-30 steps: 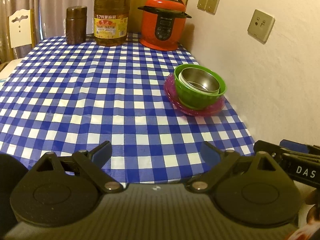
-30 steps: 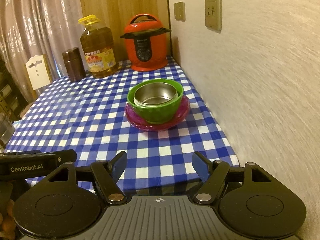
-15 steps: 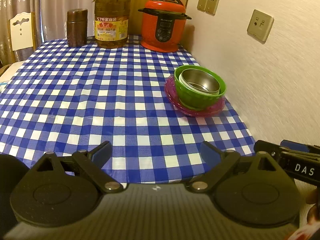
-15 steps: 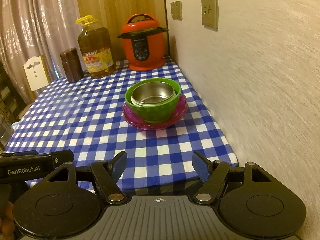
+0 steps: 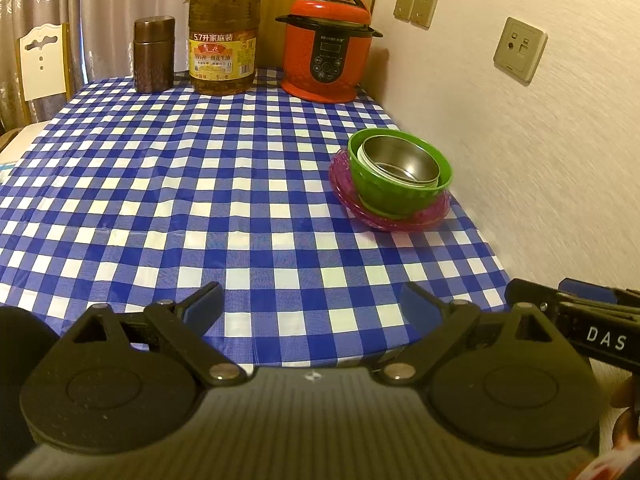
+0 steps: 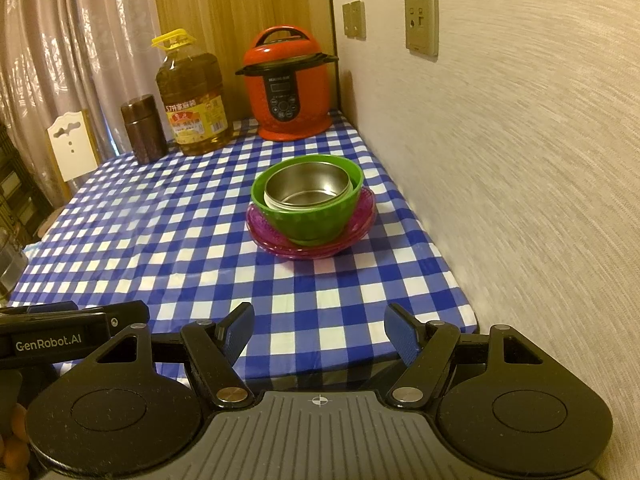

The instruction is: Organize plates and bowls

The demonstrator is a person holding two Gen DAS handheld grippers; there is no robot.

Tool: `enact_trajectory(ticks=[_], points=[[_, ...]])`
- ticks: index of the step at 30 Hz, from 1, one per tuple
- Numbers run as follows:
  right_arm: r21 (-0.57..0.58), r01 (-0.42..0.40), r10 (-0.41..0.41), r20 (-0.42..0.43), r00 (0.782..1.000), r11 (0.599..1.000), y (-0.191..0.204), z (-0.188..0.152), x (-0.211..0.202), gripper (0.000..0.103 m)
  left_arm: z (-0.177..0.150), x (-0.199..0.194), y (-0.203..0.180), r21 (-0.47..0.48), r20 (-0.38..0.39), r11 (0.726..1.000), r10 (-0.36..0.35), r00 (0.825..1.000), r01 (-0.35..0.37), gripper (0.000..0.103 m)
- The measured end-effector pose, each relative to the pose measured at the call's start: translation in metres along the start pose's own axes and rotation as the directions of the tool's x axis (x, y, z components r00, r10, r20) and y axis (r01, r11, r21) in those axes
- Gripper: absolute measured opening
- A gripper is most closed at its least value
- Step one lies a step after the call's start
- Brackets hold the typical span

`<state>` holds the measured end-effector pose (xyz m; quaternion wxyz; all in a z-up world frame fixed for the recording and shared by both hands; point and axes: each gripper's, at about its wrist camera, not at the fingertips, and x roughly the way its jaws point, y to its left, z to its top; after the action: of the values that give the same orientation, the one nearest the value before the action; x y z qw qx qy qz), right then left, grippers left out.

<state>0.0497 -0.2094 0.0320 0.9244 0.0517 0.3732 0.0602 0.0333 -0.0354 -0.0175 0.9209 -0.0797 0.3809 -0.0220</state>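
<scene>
A steel bowl [image 5: 400,160] [image 6: 308,186] sits inside a green bowl [image 5: 384,194] [image 6: 316,224], which stands on pink plates [image 5: 348,192] [image 6: 264,236] near the wall on the right side of the checkered table. My left gripper [image 5: 312,304] is open and empty at the table's near edge, well short of the stack. My right gripper [image 6: 320,330] is open and empty, also at the near edge, with the stack straight ahead.
A red pressure cooker [image 5: 328,44] [image 6: 290,86], an oil bottle [image 5: 222,32] [image 6: 192,96] and a brown canister [image 5: 154,54] [image 6: 142,128] stand along the table's far edge. A wall [image 6: 520,160] runs along the right side. A chair back [image 5: 42,62] stands at the far left.
Both grippers have drifted slightly; the far objects sit a little lower in the left view, and the stack shifted slightly left in the right view. The bowls and plates have not moved.
</scene>
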Motion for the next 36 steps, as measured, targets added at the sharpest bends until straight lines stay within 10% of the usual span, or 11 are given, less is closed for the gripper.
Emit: enact_trajectory(ticks=[36], points=[[0.006,0.001,-0.001,0.005,1.000,1.000,0.0004,-0.0023,0.0003,0.072,-0.0038,0.0008,0.0019,0.004,-0.003,1.000,0.001,1.000,-0.001,0.094]])
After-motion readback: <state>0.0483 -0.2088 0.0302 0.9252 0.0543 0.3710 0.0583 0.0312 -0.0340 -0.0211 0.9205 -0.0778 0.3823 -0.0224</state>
